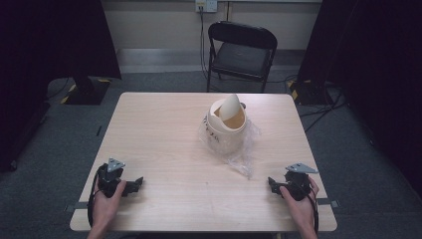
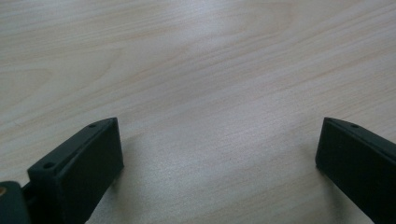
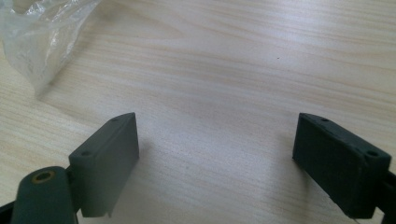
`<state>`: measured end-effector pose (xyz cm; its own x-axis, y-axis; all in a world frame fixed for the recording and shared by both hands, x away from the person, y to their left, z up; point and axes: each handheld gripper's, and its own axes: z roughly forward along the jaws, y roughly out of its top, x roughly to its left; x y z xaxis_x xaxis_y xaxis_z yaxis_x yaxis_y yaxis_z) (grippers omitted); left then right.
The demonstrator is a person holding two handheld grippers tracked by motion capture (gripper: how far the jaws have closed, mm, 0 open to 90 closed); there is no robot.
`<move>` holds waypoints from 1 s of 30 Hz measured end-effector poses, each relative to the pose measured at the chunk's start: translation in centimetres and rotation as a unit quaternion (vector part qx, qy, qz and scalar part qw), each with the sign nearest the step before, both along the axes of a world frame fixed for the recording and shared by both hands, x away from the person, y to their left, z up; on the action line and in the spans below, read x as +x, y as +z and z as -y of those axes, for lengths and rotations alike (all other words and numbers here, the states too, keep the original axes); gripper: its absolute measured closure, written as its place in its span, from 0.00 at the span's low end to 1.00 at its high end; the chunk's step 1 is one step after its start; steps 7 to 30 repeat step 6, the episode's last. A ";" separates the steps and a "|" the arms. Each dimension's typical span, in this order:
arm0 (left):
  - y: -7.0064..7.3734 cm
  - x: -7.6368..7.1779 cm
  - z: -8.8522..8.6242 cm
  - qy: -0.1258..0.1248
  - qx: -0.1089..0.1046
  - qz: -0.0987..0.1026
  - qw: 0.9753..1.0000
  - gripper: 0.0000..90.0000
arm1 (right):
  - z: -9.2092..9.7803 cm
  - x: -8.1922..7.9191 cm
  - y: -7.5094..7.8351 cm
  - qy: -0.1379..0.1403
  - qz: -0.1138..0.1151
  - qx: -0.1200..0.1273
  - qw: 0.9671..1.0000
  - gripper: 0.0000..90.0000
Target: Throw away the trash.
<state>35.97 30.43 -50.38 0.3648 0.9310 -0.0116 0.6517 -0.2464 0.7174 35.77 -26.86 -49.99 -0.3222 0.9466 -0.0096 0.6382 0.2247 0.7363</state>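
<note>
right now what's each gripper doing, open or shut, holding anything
Left gripper: open, jaws wide apart over bare table, holding nothing.
Right gripper: open, jaws wide apart, holding nothing; the clear plastic bag lies ahead, untouched.

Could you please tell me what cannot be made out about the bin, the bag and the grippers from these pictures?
- Bin: in the high view its swing lid hides the inside, and the dark marks on its side are too small to read.
- Bag: in the right gripper view the top-left edge cuts it off; its full shape under the bin is hidden.
- Left gripper and right gripper: jaws too small in the high view.
</note>
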 end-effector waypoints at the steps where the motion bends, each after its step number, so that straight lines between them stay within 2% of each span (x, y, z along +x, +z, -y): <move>1: 0.0 0.0 0.0 0.000 0.000 0.000 1.000 0.00 | 0.0 0.0 0.0 0.000 0.000 0.000 1.000 0.15; 30: 0.0 0.0 0.0 0.001 0.000 0.000 1.000 0.00 | 0.0 0.0 0.0 0.000 0.001 -0.001 1.000 0.15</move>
